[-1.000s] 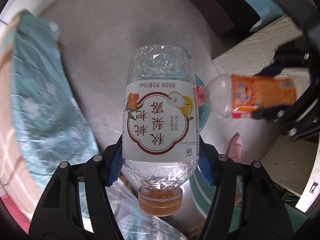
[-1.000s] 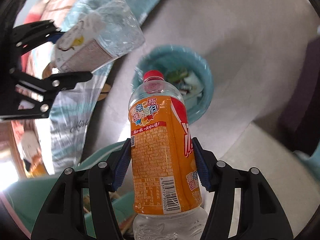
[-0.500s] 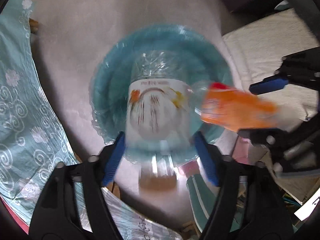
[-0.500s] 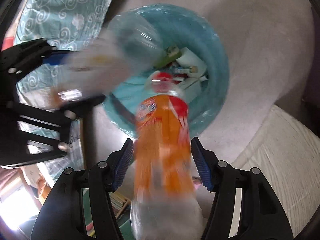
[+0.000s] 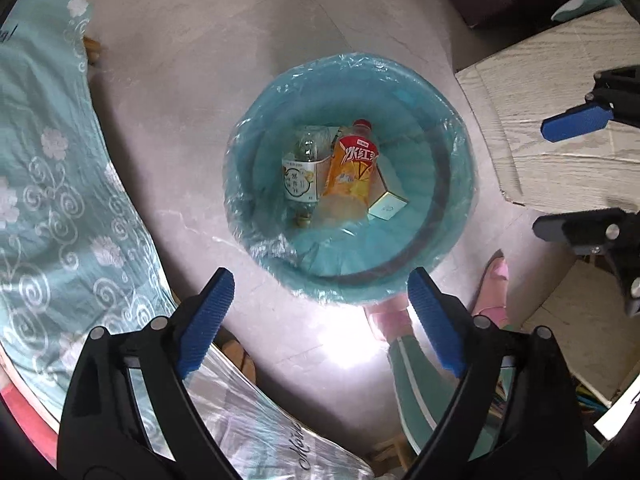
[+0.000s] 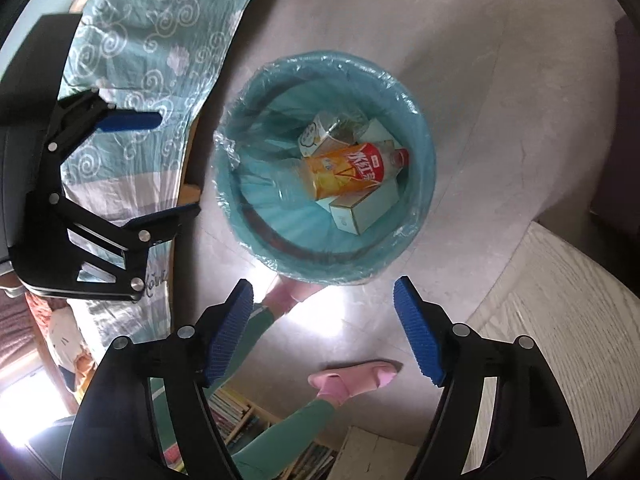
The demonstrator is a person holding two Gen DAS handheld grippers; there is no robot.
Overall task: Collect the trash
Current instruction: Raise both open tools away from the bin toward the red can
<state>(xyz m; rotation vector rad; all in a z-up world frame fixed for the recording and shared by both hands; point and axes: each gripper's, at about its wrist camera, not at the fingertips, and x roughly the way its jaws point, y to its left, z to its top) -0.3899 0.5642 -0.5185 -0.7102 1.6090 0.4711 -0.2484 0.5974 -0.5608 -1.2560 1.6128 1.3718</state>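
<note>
A round bin with a teal plastic liner (image 5: 460,184) stands on the grey floor below both grippers; it also shows in the right wrist view (image 6: 424,184). Inside lie an orange-label bottle (image 5: 352,172) (image 6: 344,170), a clear bottle with a white label (image 5: 300,178) and small cartons (image 6: 364,208). My left gripper (image 5: 320,320) is open and empty above the bin's near rim. My right gripper (image 6: 324,332) is open and empty above the bin too. Each gripper shows at the edge of the other's view.
A bed with a teal patterned cover (image 5: 48,184) lies left of the bin. A pale wooden tabletop (image 5: 552,96) is at the right. The person's pink slippers (image 6: 352,380) and green trouser legs stand near the bin. Books (image 6: 240,420) sit low behind.
Both grippers swung over the bin and opened. The clear bottle and the orange bottle dropped out of the fingers and now lie inside the bin.
</note>
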